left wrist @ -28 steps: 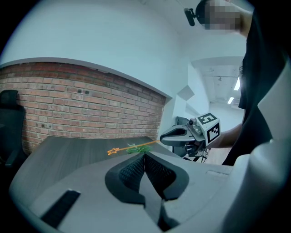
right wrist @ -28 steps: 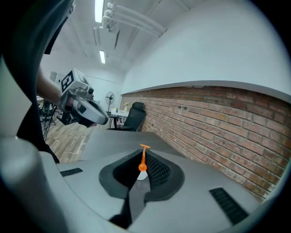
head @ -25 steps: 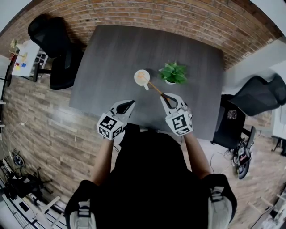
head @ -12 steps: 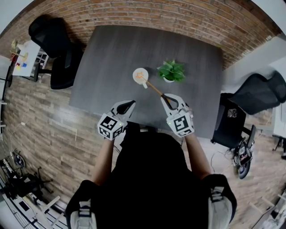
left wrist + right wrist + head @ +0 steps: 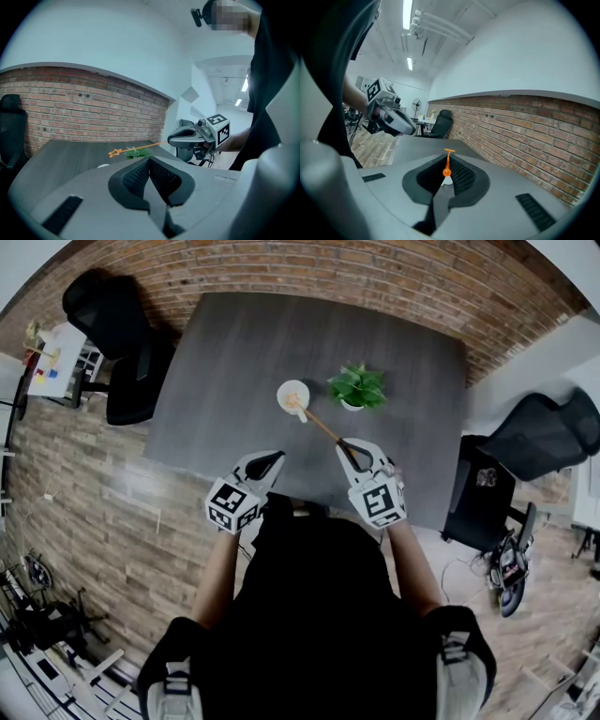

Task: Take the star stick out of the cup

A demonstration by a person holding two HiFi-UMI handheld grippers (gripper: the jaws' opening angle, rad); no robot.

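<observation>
The right gripper [image 5: 345,443] clamps the single stick [image 5: 321,425] by its tail, the star end poised over the one cup [image 5: 287,388] on the table [image 5: 234,362]. The left gripper [image 5: 274,457] hovers closed and empty. One plant [image 5: 356,388] stands beside the cup.

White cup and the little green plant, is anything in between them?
Nothing: the head view shows only bare dark grey table between the white cup and the green potted plant. The orange star stick slants away toward the right gripper.
</observation>
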